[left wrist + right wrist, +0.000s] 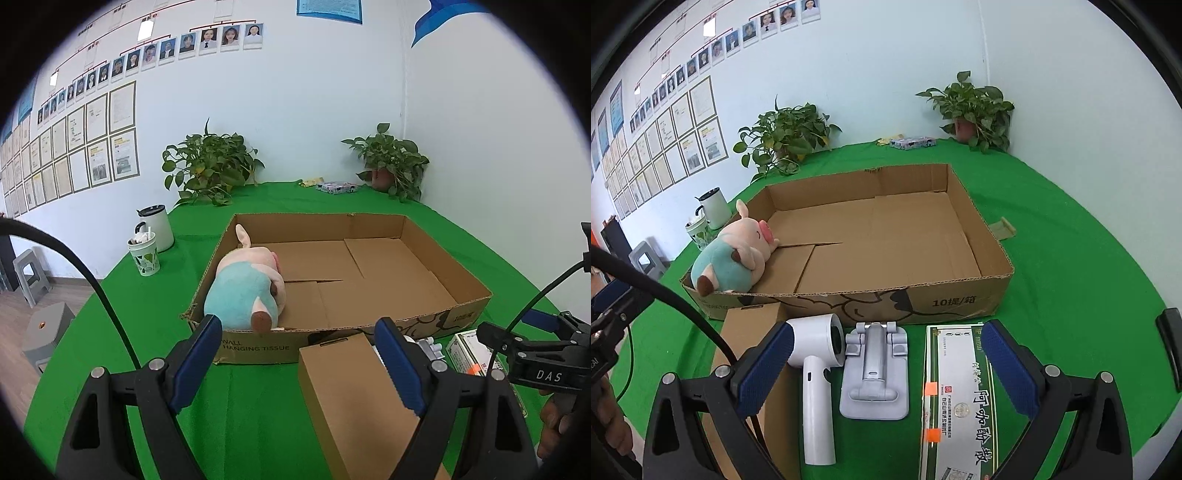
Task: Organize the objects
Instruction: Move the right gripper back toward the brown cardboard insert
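Both tongs hover level over the green-covered bench (pixel 1071 258), pointing at the shallow brown cardboard tray (pixel 960 299). The left tongs (pixel 299 365) are spread wide, empty, above a plain brown carton (pixel 354 402). The right tongs (pixel 886 373) are spread too, straddling a white handheld fan (pixel 816 373) and grey folding stand (pixel 873 376), with a green-and-white medicine box (pixel 960 398) at 3 o'clock. A pink-and-teal plush pig (pixel 735 254) lies in the tray's 9 o'clock corner.

left gripper (pixel 299 369) held low and level, blue-padded fingers spread wide, nothing between them; right gripper (pixel 886 369) likewise spread wide and empty, just beside it
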### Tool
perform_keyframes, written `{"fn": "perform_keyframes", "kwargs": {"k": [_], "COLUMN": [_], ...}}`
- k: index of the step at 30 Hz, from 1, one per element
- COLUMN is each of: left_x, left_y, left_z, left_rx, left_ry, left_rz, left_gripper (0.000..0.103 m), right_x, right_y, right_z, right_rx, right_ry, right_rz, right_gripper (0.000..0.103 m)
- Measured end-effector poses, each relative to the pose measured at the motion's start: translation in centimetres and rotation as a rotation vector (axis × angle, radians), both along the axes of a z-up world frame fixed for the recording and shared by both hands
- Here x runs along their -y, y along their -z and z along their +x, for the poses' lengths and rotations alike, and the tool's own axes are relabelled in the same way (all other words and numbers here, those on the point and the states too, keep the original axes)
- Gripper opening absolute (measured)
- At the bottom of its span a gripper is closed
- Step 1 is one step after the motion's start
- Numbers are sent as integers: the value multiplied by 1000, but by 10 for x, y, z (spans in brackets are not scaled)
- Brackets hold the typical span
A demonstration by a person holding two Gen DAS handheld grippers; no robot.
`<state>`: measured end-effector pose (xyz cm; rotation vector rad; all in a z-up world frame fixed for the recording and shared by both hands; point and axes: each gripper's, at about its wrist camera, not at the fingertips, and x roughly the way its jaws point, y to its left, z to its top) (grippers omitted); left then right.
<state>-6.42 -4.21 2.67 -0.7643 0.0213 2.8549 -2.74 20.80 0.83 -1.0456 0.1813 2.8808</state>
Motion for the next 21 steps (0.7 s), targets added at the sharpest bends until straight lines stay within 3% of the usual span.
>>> {"fn": "perform_keyframes", "kwargs": {"k": [21], "left_x": [-10], "left_y": [11], "left_z": [9], "left_rx": [72], "left_ry": [24], "left_rz": [68], "left_gripper": [84], "right_x": [-8], "right_y": [5], "right_z": [23], "right_rx": [21], "right_ry": [-36], "right_rz": [27], "right_gripper": [92]}}
